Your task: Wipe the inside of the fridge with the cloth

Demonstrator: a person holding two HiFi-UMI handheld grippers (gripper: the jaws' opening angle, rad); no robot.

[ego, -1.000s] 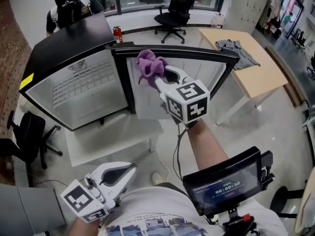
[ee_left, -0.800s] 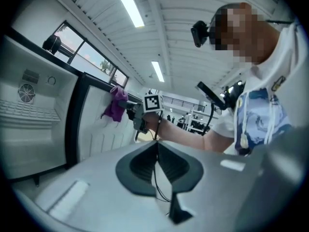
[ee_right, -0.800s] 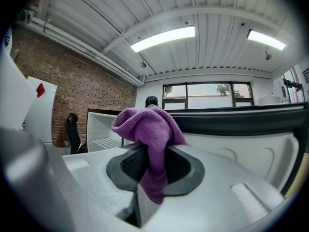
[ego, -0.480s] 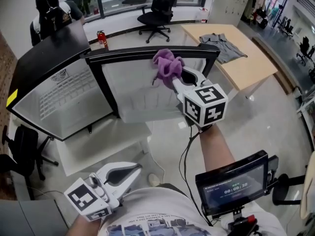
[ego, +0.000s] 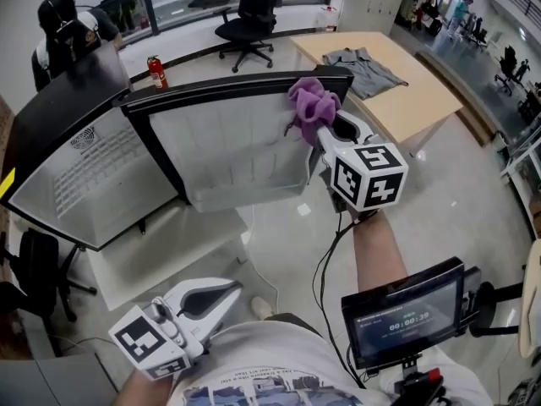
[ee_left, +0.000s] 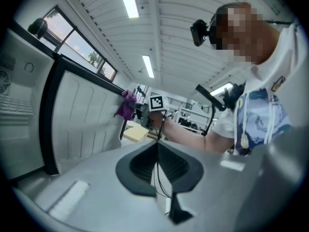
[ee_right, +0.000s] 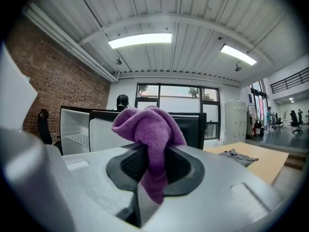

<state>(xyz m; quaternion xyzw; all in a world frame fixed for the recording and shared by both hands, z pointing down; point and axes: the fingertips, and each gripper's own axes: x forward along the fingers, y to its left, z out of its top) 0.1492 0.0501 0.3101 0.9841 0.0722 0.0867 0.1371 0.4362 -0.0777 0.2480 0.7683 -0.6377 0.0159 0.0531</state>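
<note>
– Purple cloth [ego: 311,104], head view: location?
– Bunched in the right gripper [ego: 325,134], held up against the top right corner of the open fridge door [ego: 228,155]. Outside the cabinet. Whether it touches the door cannot be told; the bundle covers the jaw tips.
– Fridge [ego: 51,159]?
– White interior with a wire shelf, cut off at the left edge. Behind it, a person [ego: 63,24], partly hidden.
– Left gripper [ego: 221,290]?
– Low, close to the person's torso, well apart from the fridge. Jaw state is hard to read from this angle.
– Other entries?
– Wooden table [ego: 397,91] with a grey garment [ego: 359,64], office chair [ego: 249,7], fire extinguisher [ego: 156,72], chest-mounted screen [ego: 406,315].
– Left gripper view?
– It settles that item: the left gripper [ee_left: 157,146] has its jaws together, nothing between them. Far off, small, are the cloth [ee_left: 127,105] and the door's ribbed inner face [ee_left: 91,115].
– Right gripper view?
– The right gripper [ee_right: 152,153] is clamped on the cloth [ee_right: 149,134]; a fold rises above the jaws and a tail hangs below. The fridge [ee_right: 79,129] stands beyond, its shelf just visible, the rest screened by the cloth. The table [ee_right: 256,161] is cut off at the right.
</note>
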